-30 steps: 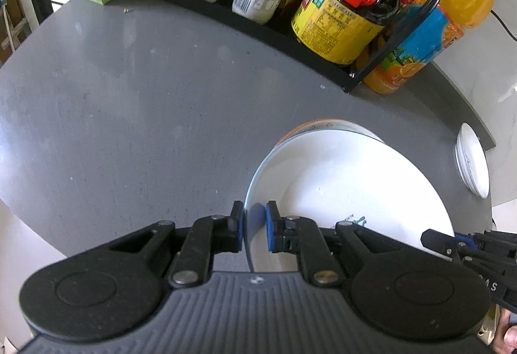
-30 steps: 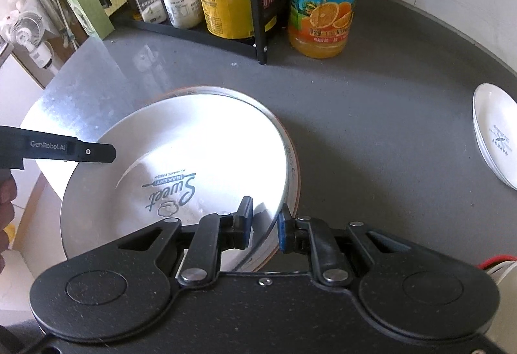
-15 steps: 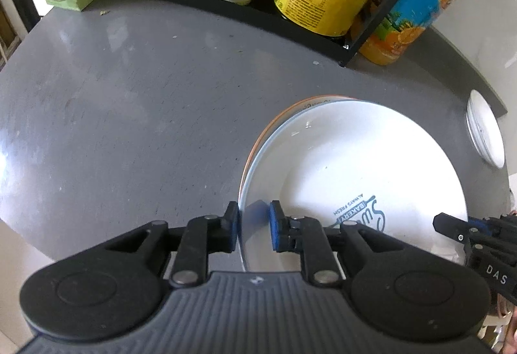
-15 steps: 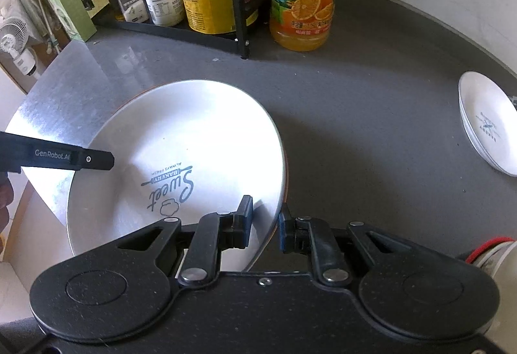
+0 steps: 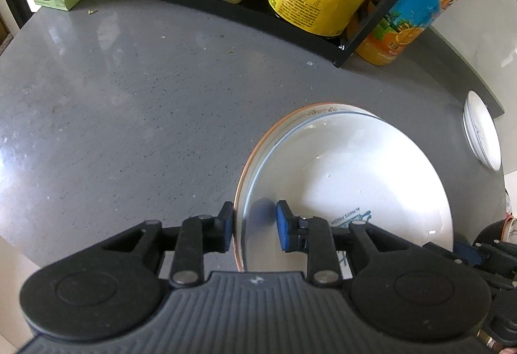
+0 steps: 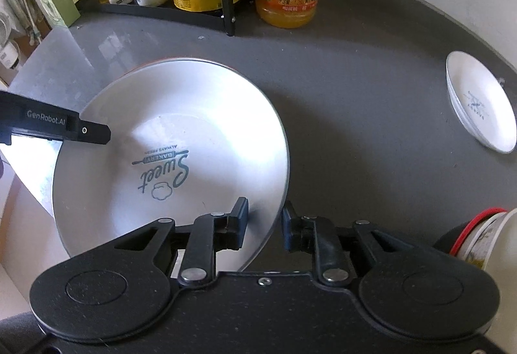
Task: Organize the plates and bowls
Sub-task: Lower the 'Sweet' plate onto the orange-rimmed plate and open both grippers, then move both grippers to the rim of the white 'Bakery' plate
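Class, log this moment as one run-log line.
white printed plate on orange-rimmed plate | left gripper open, straddling rims | right gripper open

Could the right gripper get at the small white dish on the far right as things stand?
Probably yes: the right gripper stands open astride the big plate's rim, and bare grey counter lies between it and the small dish.

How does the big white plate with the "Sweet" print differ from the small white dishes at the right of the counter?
The big plate is far wider than the small dishes. It carries a large "Sweet Bakery" print; theirs is a small mark. It sits on an orange-rimmed plate with both grippers' fingers open around its rim, while the small dishes stand apart, untouched. Both are white and rest on the grey counter.
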### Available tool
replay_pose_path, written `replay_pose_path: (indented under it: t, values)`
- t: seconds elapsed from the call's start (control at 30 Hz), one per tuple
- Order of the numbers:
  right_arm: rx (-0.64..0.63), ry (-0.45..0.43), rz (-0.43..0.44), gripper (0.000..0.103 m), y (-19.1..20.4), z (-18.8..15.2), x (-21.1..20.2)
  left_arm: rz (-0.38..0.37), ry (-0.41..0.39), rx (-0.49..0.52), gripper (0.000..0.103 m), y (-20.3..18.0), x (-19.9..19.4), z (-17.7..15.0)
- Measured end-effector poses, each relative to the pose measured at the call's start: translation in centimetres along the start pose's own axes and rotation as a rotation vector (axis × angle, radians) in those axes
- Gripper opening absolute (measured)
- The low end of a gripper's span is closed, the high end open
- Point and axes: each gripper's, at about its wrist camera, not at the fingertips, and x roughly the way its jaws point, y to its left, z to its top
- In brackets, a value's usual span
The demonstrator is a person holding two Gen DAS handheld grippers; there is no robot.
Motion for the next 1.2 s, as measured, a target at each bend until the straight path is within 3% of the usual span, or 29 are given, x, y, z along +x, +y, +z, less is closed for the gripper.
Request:
replay_pose_path:
  t: [0.37,0.53,0.63,0.77,0.93,1.07,1.2]
  values:
    - [0.01,0.017,0.004,0.028,-0.1,-0.1,0.5,0.03,0.003,0.0,0.026,-0.3,0.1,0.7]
    - [0.103,0.068,0.033,0.041,-1.1,0.3,0.5,0.056,-0.015,0.024,0.027,-0.5,-0.8,2.0]
    - [0.217,0.054,0.079,0.046,-2.6,0.5,-0.2,0.091,-0.033,0.105,0.045,-1.3,-1.7,3.3]
    - [0.313,0.023,0.101,0.053,-4.3,0.8,-0.7,0.078,-0.042,0.205,0.071,-3.1,-2.2,5.2]
    - [0.403,-0.048,0.081,0.055,-6.1,0.9,-0.8,0.069,-0.081,0.321,0.079,-5.9,-1.8,6.7]
    - [0.48,-0.105,0.065,0.063,-7.7,1.2,-1.0,0.05,-0.059,0.416,0.08,-8.1,-0.9,7.4]
    - [0.521,-0.135,0.032,0.064,-8.9,1.5,-1.7,0.024,-0.056,0.496,0.08,-10.3,-0.8,7.7]
